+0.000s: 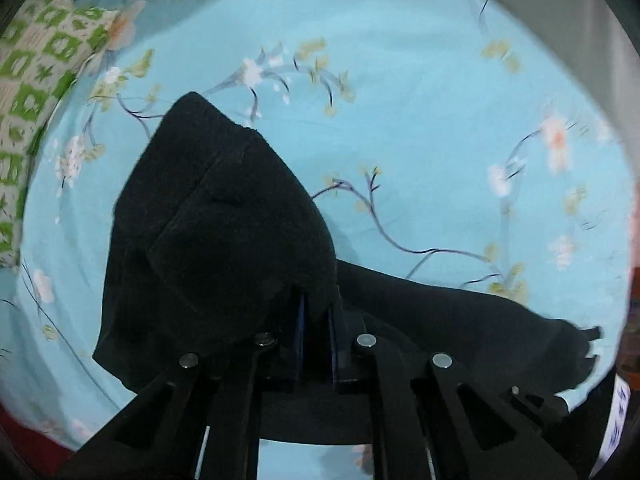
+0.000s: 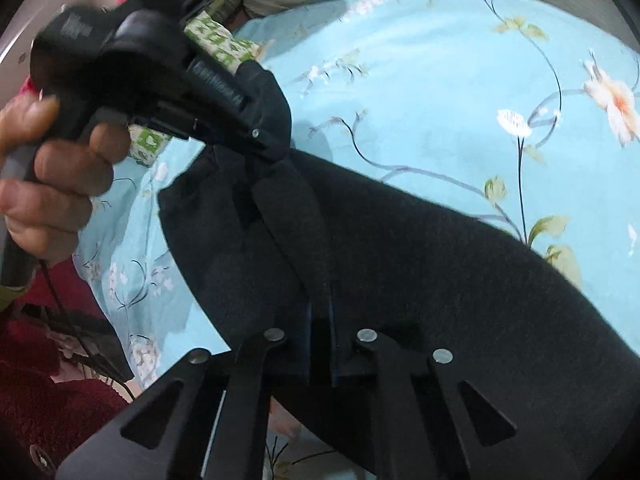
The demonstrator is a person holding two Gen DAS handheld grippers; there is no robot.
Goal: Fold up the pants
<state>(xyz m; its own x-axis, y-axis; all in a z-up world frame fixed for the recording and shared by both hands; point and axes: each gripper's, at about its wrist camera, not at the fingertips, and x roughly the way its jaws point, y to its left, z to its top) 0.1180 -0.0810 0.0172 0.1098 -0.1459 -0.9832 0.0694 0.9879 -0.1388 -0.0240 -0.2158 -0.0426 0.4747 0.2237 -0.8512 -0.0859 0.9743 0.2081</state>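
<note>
The black pants (image 1: 224,232) hang bunched from my left gripper (image 1: 318,312), which is shut on their edge and holds them above the bed. A long part trails to the right over the sheet. In the right wrist view my right gripper (image 2: 320,316) is shut on another edge of the pants (image 2: 420,280), which stretch up left to my left gripper (image 2: 260,140), held in a hand and pinching the cloth.
A light blue floral bedsheet (image 1: 420,80) covers the bed under the pants. A green-and-white patterned pillow (image 1: 36,76) lies at the far left. Red fabric (image 2: 48,392) shows at the bed's near left edge.
</note>
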